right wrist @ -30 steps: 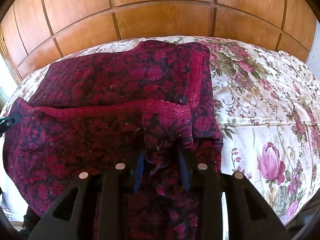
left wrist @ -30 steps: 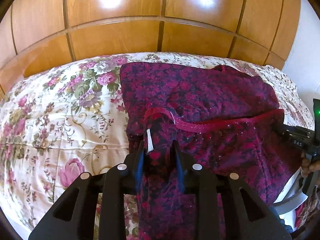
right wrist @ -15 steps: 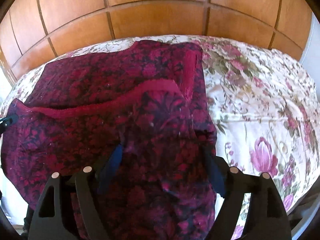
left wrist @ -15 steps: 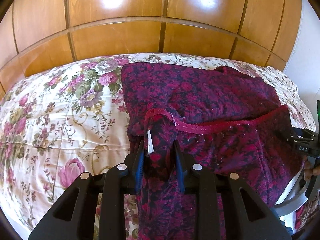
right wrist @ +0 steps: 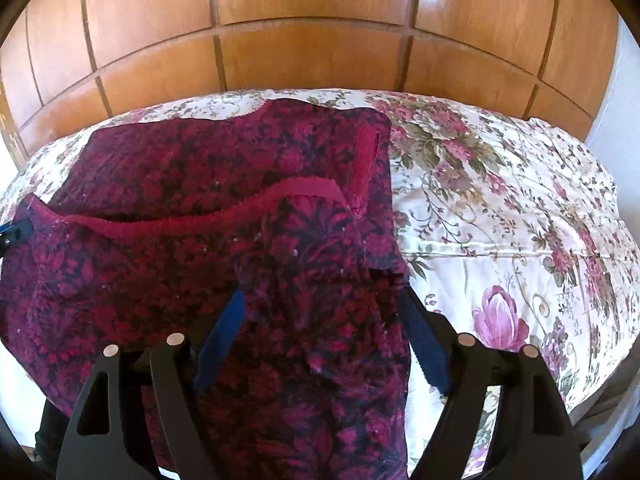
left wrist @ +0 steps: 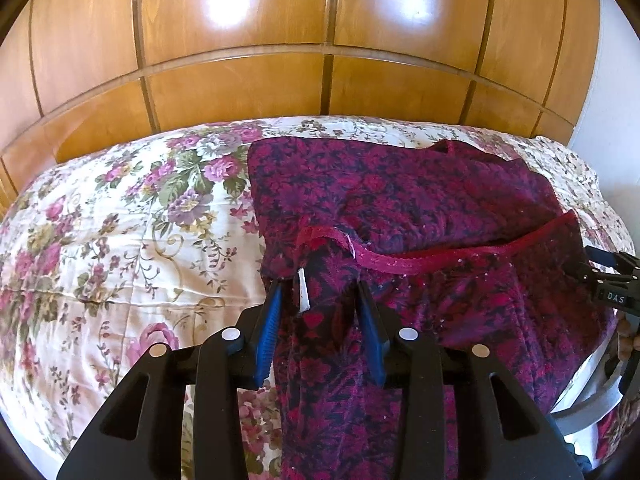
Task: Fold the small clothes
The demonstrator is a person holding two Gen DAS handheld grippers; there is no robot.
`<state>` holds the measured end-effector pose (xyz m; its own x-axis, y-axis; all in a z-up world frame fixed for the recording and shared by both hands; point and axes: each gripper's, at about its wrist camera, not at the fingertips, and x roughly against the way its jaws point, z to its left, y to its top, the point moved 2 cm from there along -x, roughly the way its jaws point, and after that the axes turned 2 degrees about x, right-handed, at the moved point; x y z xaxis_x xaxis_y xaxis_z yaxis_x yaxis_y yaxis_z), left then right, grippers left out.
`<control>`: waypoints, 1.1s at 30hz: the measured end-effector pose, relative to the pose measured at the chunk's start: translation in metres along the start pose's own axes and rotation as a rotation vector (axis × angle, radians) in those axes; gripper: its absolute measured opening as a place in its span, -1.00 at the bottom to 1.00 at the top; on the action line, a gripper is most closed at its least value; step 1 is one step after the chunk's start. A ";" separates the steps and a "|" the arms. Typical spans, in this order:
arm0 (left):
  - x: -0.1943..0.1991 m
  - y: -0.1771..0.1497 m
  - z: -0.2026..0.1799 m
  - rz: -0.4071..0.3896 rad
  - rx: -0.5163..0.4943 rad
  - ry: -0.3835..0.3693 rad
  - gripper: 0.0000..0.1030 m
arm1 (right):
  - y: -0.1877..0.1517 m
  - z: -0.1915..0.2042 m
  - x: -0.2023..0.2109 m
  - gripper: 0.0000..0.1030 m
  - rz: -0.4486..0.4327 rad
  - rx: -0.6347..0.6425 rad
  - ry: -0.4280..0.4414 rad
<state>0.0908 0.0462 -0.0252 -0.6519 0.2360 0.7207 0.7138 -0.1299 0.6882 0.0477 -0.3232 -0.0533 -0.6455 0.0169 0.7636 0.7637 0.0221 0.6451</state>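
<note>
Lying across the flowery bedspread (left wrist: 120,248), in front of the wooden headboard (left wrist: 320,88): a dark red flowered garment (left wrist: 420,208) with a bright red trim edge (left wrist: 440,258). Folded once already, it seems, with the near half pulled up over the far half so the trim runs across the middle of both views. Left gripper (left wrist: 320,300) at the bottom middle of the left view, jaws narrow but opening, a bunched corner of the garment with a little white tag (left wrist: 303,290) between the blue pads, no longer squeezed hard. Probably letting go because the corner now sits where the fold should end. Right gripper (right wrist: 320,312) at the bottom middle of the right view, jaws wide and closing a little, cloth humped up between the pads but not pinched. Likely let go for the same reason. Garment filling the left and middle of the right view and the right half of the left view, near edge hanging toward both tools.
</note>
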 end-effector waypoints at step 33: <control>0.076 0.003 0.024 -0.158 0.187 -0.298 -0.74 | 0.023 -0.010 0.062 -0.73 -0.092 -0.050 0.179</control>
<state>0.0490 0.0874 0.0296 -0.6741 0.5124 0.5320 0.6630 0.1022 0.7416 0.0251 -0.3316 0.0096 -0.7045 -0.1608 0.6913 0.7039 -0.0340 0.7095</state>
